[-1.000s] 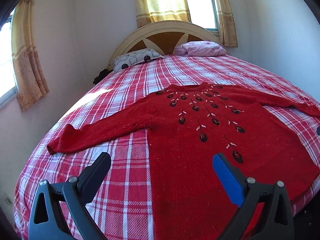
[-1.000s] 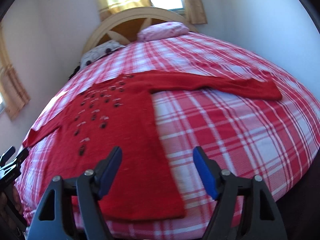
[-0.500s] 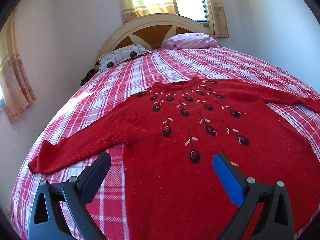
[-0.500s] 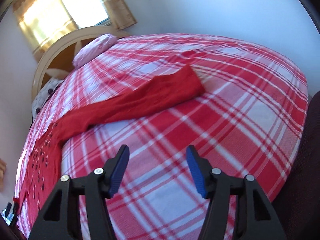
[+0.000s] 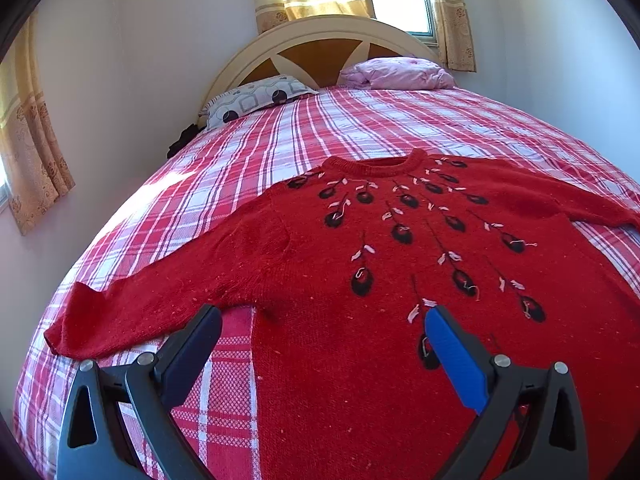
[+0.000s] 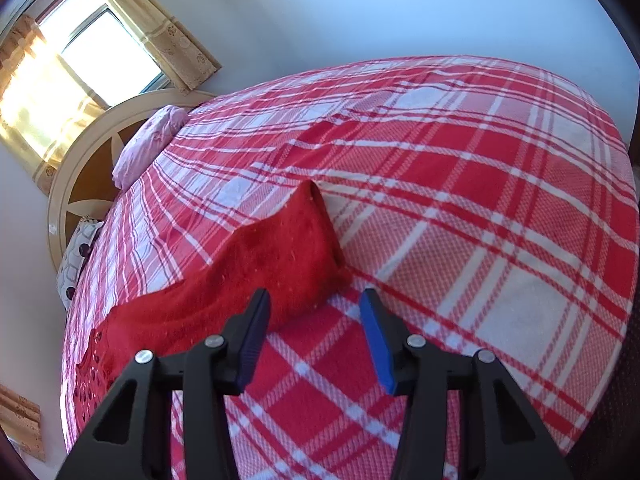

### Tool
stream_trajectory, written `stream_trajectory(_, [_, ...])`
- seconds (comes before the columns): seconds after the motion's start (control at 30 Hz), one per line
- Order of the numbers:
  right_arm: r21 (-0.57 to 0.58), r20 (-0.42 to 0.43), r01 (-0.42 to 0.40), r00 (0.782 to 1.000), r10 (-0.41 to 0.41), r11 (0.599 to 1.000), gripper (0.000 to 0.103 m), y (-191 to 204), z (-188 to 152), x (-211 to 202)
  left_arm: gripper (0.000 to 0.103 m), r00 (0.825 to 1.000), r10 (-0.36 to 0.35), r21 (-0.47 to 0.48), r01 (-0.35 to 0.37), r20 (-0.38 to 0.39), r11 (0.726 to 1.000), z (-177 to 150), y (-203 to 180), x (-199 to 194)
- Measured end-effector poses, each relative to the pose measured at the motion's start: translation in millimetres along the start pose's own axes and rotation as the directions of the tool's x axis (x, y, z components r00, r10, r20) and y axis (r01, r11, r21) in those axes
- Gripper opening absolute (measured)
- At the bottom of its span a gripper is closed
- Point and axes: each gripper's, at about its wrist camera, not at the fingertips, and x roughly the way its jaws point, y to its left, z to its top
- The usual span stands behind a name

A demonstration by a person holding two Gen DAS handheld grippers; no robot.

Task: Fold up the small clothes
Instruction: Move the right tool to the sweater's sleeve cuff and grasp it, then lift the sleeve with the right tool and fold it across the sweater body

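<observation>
A red knitted sweater (image 5: 380, 280) with black and white flower embroidery lies flat, front up, on the bed, sleeves spread out to both sides. My left gripper (image 5: 320, 320) hovers open over the sweater's lower left side near the armpit, nothing between its fingers. In the right wrist view the sweater's right sleeve (image 6: 280, 252) ends in a cuff just ahead of my right gripper (image 6: 314, 300). That gripper's jaws are closing; the cuff's corner lies between the fingertips, and the pads do not press on it.
The bed carries a red and white plaid sheet (image 5: 248, 168). A patterned pillow (image 5: 256, 100) and a pink pillow (image 5: 396, 74) lie by the cream headboard (image 5: 320, 36). Walls run close along both sides, with curtained windows (image 6: 100, 56) behind.
My left gripper moved rightward and closer over the sweater body. My right gripper rolled and swung from the sweater's hem out to the right cuff, its jaws narrowing.
</observation>
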Motion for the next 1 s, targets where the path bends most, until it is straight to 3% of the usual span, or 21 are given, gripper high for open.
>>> stream_trajectory(0.2, [-0.022, -0.009, 0.032, 0.999, -0.032, 0.999, 0.038, 4, 8, 10, 0.102, 0.999, -0.011, -0.011, 0.011, -0.035, 1.000, -9, 3, 12])
stream_trajectory(0.27, [-0.031, -0.006, 0.047, 0.999, -0.047, 0.998, 0.024, 4, 12, 13, 0.102, 0.999, -0.018, -0.013, 0.018, -0.042, 1.000, -11, 4, 15])
stream_trajectory(0.4, [-0.040, -0.010, 0.051, 0.999, -0.052, 0.998, 0.015, 7, 18, 16, 0.102, 0.998, -0.032, -0.036, 0.031, -0.047, 0.999, -13, 10, 15])
stream_trajectory(0.63, [-0.144, 0.002, 0.036, 0.999, -0.036, 0.989, 0.013, 44, 21, 15, 0.102, 0.999, -0.035, -0.073, 0.033, -0.033, 0.997, -15, 22, 10])
stream_trajectory(1.0, [-0.312, 0.006, -0.040, 0.999, 0.044, 0.949, 0.012, 136, 23, 14, 0.102, 0.999, -0.013, -0.113, 0.009, -0.034, 0.994, -26, 47, 6])
